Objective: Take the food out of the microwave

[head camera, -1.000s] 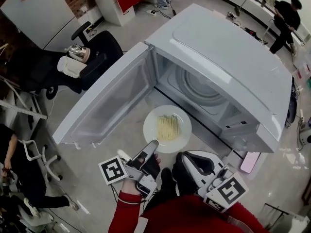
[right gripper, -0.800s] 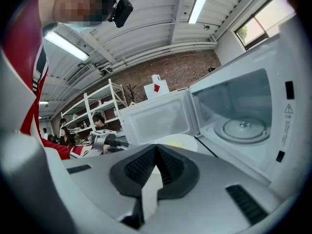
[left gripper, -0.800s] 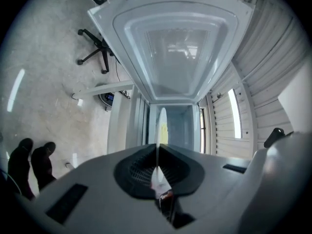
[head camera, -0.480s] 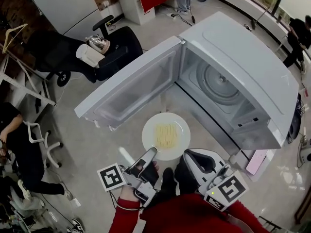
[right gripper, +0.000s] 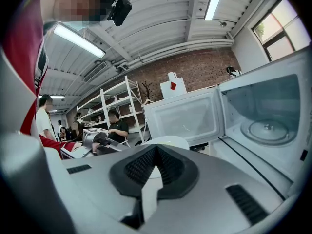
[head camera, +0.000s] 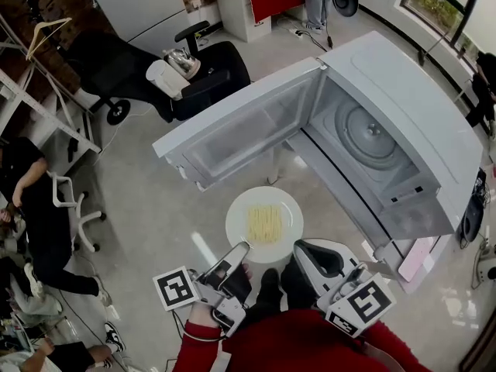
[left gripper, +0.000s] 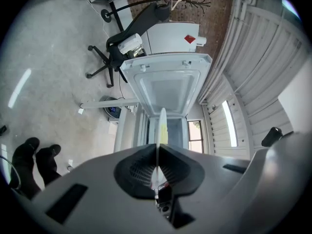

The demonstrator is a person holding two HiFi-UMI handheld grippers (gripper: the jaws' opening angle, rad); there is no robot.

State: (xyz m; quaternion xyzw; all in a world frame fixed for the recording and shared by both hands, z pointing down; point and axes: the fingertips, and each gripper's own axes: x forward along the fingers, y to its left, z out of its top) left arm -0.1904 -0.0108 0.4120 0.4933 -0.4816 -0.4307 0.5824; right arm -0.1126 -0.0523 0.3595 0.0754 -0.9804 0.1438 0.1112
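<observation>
A white plate (head camera: 264, 225) with yellow noodles (head camera: 265, 223) hangs level in front of the open microwave (head camera: 411, 122), clear of its cavity. The glass turntable (head camera: 370, 134) inside is bare. My left gripper (head camera: 242, 248) is shut on the plate's near rim; in the left gripper view the plate (left gripper: 161, 126) shows edge-on between the jaws of the left gripper (left gripper: 157, 152). My right gripper (head camera: 298, 248) sits at the plate's near right edge, jaws together. In the right gripper view the plate (right gripper: 168, 141) lies just beyond the right gripper (right gripper: 156, 150); contact is unclear.
The microwave door (head camera: 248, 130) swings wide to the left, above the plate. An office chair with a white jug (head camera: 167, 76) stands at the back left. A person (head camera: 31, 200) sits at the far left beside a white chair. A pink object (head camera: 415, 258) lies below the microwave's corner.
The plate has come away from the microwave's mouth toward me, still in the left gripper. The right gripper has kept its place beside the plate.
</observation>
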